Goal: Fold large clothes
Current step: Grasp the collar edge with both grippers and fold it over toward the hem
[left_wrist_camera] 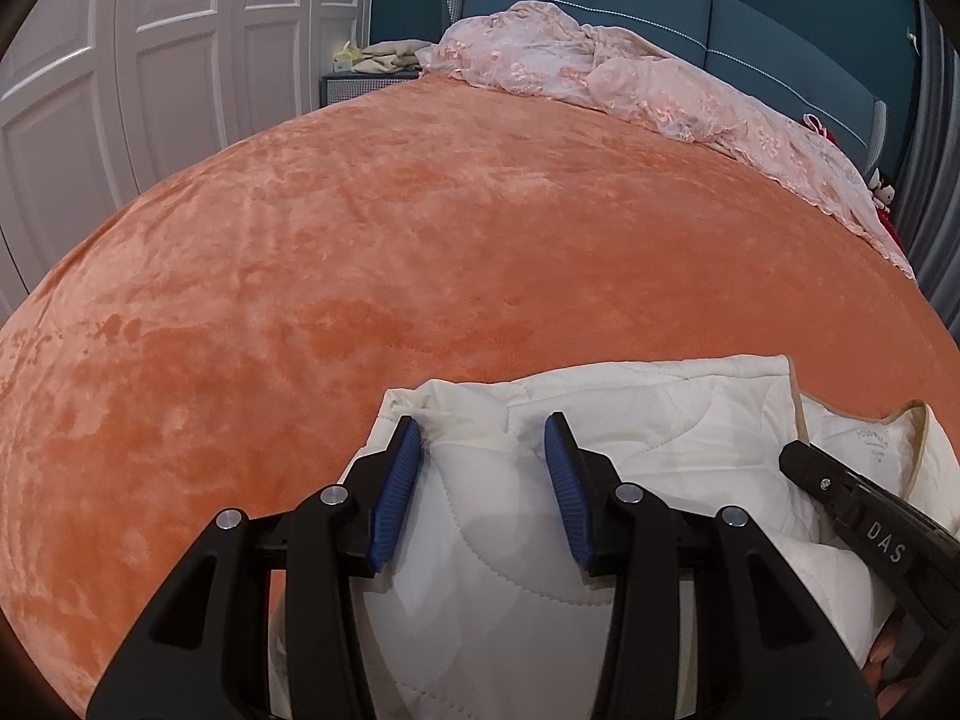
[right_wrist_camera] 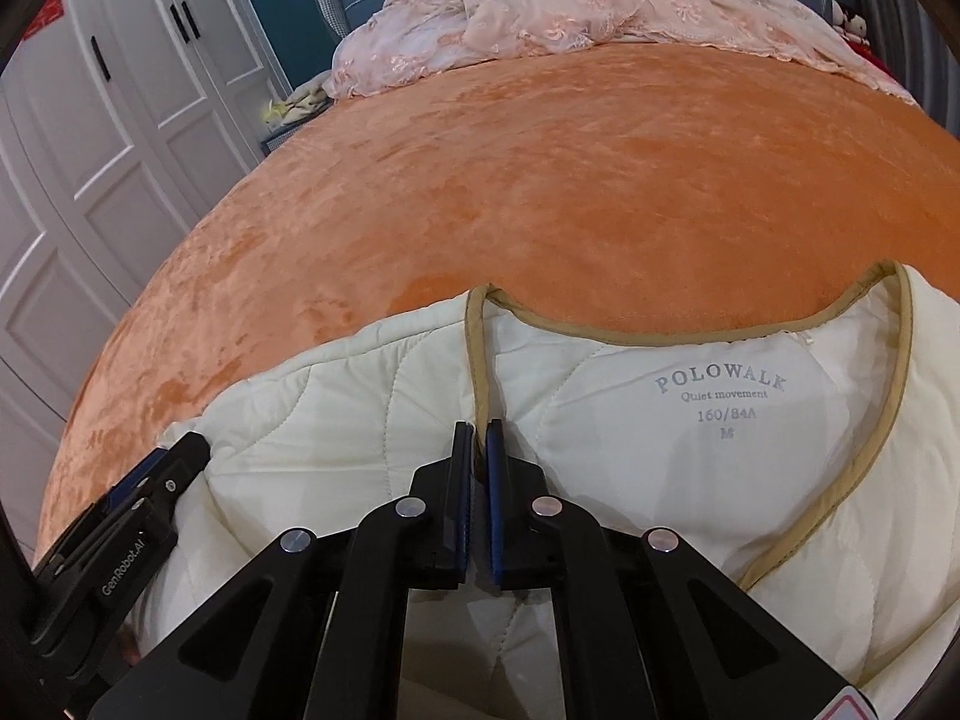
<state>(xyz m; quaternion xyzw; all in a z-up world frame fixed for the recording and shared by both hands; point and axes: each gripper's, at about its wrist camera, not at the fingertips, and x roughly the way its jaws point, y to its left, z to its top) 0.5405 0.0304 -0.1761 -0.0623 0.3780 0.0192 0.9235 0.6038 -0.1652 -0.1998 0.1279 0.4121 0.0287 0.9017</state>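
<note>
While my right tongs (right_wrist_camera: pixel 478 429) pinch the tan trim of the jacket (right_wrist_camera: pixel 690 450) on the bed (right_wrist_camera: pixel 540 180), my left tongs (left_wrist_camera: pixel 483 429) gape over a padded fold.

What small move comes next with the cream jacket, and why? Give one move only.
Probably close the left gripper on the cream jacket. Its jaws stand open around a bunched quilted fold, while the right gripper is already shut on the tan trim. With both ends held, the jacket could be lifted over the orange bedspread.
</note>
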